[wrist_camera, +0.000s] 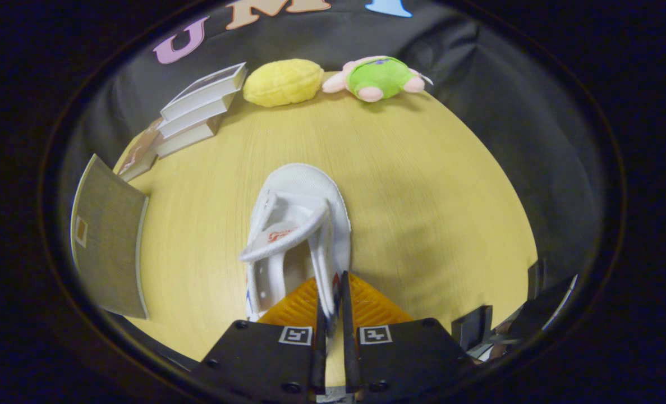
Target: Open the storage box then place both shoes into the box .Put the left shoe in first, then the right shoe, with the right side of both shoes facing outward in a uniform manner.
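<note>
Tongs (333, 306) pinched tight on the white shoe (299, 230) at its heel-side wall, toe pointing away, presumably for carrying to the box flap (108, 241).

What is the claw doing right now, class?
Claw: closed on the side wall of the white shoe.

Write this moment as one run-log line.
claw: shut on white shoe heel wall | shoe: toe pointing away, over table | box lid: open
</note>
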`<state>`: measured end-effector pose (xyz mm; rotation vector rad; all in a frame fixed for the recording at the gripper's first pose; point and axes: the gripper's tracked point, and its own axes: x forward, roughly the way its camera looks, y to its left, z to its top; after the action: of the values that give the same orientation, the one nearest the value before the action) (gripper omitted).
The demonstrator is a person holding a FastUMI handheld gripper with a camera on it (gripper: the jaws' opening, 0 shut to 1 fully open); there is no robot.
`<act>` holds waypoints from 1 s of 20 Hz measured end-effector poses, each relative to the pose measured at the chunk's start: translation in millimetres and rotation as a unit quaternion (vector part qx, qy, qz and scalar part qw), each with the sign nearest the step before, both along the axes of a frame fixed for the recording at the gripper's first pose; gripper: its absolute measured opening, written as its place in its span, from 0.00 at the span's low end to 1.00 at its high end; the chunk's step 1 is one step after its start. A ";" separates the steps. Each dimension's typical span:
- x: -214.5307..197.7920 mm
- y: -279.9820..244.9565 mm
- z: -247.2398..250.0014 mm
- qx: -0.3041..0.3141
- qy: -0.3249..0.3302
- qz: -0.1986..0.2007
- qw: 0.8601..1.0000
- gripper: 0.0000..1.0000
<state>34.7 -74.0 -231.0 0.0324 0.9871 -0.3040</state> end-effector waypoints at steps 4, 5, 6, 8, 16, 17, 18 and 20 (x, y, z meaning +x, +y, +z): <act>-1.2 -6.3 -0.4 0.027 -0.035 -0.032 0.999 0.08; -0.7 -5.6 -0.2 0.033 -0.045 -0.030 0.998 0.05; 2.3 -7.1 -1.3 0.037 -0.052 -0.029 0.998 0.04; 0.8 -6.2 -0.9 0.054 -0.058 -0.044 0.996 0.04; -0.2 8.0 -1.5 0.142 -0.078 -0.062 0.985 0.04; -0.4 13.7 -2.2 0.162 -0.081 -0.063 0.981 0.04; 0.0 19.1 -0.6 0.182 -0.088 -0.067 0.977 0.04; 2.8 33.3 7.4 0.221 -0.103 -0.073 0.967 0.04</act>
<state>37.5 -40.7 -223.6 0.5351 0.8303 -0.2044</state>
